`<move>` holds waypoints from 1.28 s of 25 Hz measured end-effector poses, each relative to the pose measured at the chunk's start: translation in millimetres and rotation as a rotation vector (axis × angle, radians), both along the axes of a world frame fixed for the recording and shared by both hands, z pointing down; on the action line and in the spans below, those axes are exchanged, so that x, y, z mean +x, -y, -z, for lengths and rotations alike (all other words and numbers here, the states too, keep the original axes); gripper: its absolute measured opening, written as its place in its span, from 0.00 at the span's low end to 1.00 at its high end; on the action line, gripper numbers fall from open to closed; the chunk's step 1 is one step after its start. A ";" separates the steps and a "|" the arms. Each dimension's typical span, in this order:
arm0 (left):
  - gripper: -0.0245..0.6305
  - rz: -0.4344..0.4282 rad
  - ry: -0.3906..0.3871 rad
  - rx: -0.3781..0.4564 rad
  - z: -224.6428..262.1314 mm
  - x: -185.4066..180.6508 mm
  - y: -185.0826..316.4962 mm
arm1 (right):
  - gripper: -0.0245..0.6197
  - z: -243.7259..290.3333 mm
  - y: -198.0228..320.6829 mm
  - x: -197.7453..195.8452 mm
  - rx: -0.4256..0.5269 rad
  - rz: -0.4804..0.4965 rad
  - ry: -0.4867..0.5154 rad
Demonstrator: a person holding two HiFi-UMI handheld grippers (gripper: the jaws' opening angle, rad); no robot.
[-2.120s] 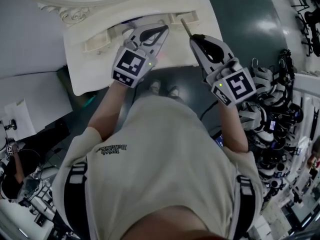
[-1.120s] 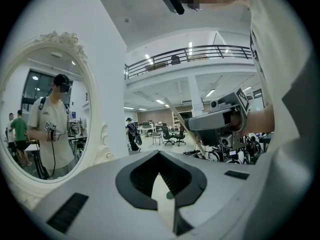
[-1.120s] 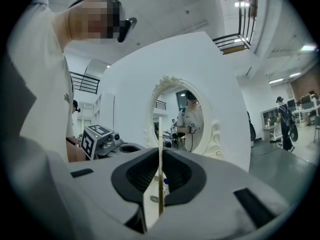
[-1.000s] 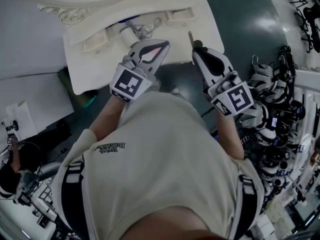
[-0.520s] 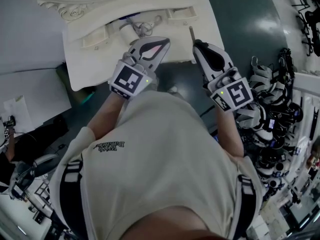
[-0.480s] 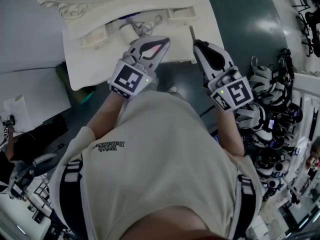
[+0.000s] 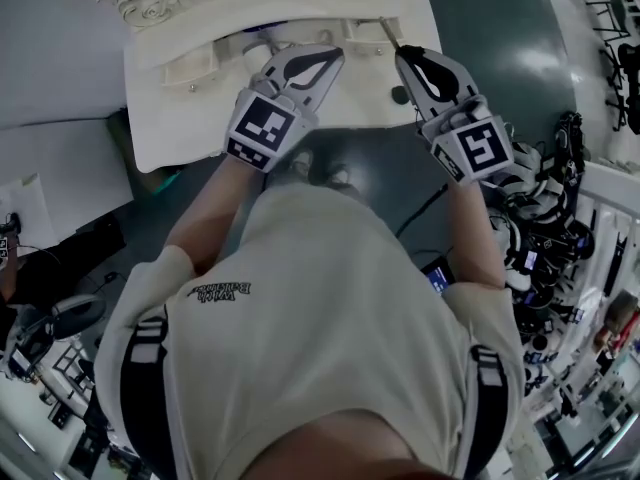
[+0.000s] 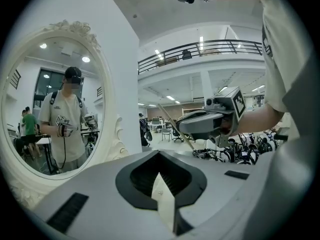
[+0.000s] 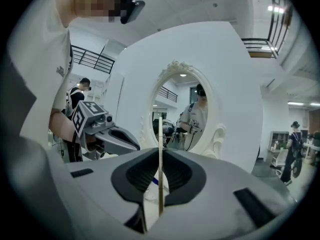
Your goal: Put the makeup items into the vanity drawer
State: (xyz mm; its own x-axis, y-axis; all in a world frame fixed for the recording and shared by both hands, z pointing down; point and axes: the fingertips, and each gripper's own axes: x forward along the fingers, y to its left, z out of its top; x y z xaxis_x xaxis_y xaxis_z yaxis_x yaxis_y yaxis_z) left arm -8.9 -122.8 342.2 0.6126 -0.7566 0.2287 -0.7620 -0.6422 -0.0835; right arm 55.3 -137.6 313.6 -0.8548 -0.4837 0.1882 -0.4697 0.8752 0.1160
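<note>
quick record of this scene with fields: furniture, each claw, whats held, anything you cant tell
vanity: white, carved trim along the back
mirror: oval, ornate white frame, reflects the person
left claw: jaws together, nothing between them, over the vanity top
right claw: shut on a thin stick
thin stick: pale, runs straight out past the jaw tips toward the mirror
claws relative: side by side, apart, both pointing at the vanity
cannot tell: whether the drawer is open, what the stick is
</note>
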 end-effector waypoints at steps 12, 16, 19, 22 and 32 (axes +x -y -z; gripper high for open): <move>0.04 0.053 0.004 -0.124 -60.6 -15.1 76.7 | 0.08 -80.2 88.7 -44.4 0.051 0.144 -0.199; 0.04 0.066 -0.003 -0.182 -89.1 -18.3 95.2 | 0.08 -121.9 109.4 -54.2 0.051 0.199 -0.264; 0.04 0.086 -0.014 -0.220 -109.4 -20.6 105.6 | 0.08 -154.9 122.2 -57.1 0.032 0.228 -0.306; 0.04 0.112 -0.024 -0.263 -132.8 -23.5 114.7 | 0.09 -185.6 132.0 -59.1 0.025 0.259 -0.354; 0.04 0.108 0.004 -0.411 -217.2 -12.2 123.0 | 0.09 -250.7 150.3 -55.6 -0.004 0.297 -0.462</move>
